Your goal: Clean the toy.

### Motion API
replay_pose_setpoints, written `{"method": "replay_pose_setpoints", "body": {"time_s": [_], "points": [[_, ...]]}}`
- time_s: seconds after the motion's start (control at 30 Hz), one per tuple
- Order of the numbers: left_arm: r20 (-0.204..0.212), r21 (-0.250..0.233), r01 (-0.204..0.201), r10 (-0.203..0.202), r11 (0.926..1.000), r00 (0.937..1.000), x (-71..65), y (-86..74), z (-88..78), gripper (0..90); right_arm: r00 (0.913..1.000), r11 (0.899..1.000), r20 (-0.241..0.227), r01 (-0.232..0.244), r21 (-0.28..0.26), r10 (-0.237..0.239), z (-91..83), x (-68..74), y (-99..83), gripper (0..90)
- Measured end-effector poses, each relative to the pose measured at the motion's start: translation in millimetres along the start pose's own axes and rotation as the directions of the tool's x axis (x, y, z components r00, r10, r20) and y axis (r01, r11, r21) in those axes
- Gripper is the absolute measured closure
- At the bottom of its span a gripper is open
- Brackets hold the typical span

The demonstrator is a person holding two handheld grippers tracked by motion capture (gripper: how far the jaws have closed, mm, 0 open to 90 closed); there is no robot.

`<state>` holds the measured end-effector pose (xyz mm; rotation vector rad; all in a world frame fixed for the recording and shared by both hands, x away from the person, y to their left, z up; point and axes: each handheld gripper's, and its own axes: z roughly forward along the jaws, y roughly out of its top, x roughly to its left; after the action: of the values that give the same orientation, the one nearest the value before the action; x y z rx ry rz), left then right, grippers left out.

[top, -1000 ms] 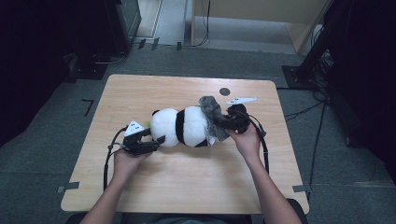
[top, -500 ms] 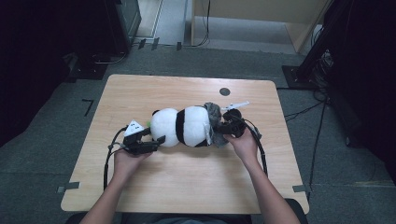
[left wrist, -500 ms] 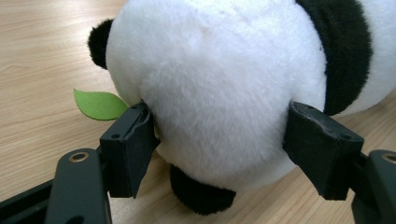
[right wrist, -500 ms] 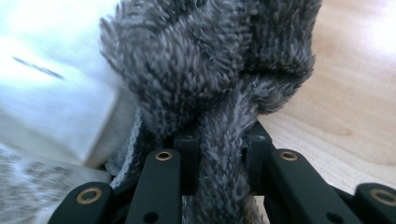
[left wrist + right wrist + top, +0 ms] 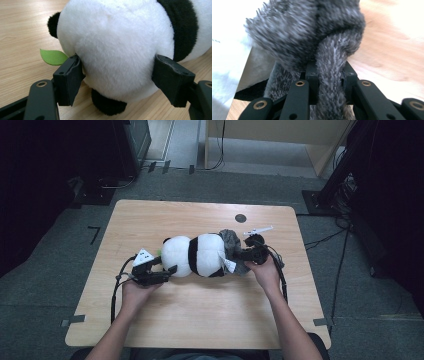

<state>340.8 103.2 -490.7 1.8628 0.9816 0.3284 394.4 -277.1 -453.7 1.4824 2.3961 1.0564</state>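
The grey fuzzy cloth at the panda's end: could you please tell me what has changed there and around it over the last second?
The grey fuzzy cloth has been drawn down from a raised tuft to lie against the black-and-white plush panda, pulled by the right gripper, whose jaws stay clamped on a fold. The left gripper still straddles the panda's white end, pads touching the fur. The panda and the wooden table have not moved.

Light wooden table (image 5: 200, 320) on grey carpet floor (image 5: 45, 285); dark cabinet (image 5: 132, 140) behind; surroundings dim.
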Motion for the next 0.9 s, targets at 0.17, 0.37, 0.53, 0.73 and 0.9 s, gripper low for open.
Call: {"method": "replay_pose_setpoints", "body": {"time_s": [0.17, 0.37, 0.53, 0.73, 0.9], "points": [[-0.001, 0.001, -0.002, 0.002, 1.0, 1.0, 0.0, 0.0, -0.1, 25.8, 0.9997, 0.998, 0.011, -0.019, -0.066, 0.02, -21.9, -6.6, 5.1, 74.6], [-0.001, 0.001, -0.002, 0.002, 1.0, 1.0, -0.1, 0.0, 0.0, 25.8, 0.9999, 0.991, -0.003, -0.012, -0.134, 0.012, -52.3, -4.2, 14.6, 74.8], [-0.002, 0.0, -0.002, 0.002, 1.0, 1.0, -0.3, 0.1, 0.1, 25.9, 0.9996, 0.985, -0.014, 0.022, -0.171, -0.025, -68.4, 8.8, 22.6, 74.6], [-0.004, -0.003, -0.003, 0.003, 1.0, 1.0, -0.6, 0.2, 0.2, 25.8, 0.9948, 0.977, -0.039, 0.084, -0.196, -0.094, -68.5, 31.5, 28.6, 74.5], [-0.003, -0.001, -0.002, 0.002, 1.0, 1.0, -0.7, 0.2, 0.2, 25.9, 0.9906, 0.982, -0.083, 0.093, -0.167, -0.108, -52.1, 39.4, 27.5, 74.3]]}}
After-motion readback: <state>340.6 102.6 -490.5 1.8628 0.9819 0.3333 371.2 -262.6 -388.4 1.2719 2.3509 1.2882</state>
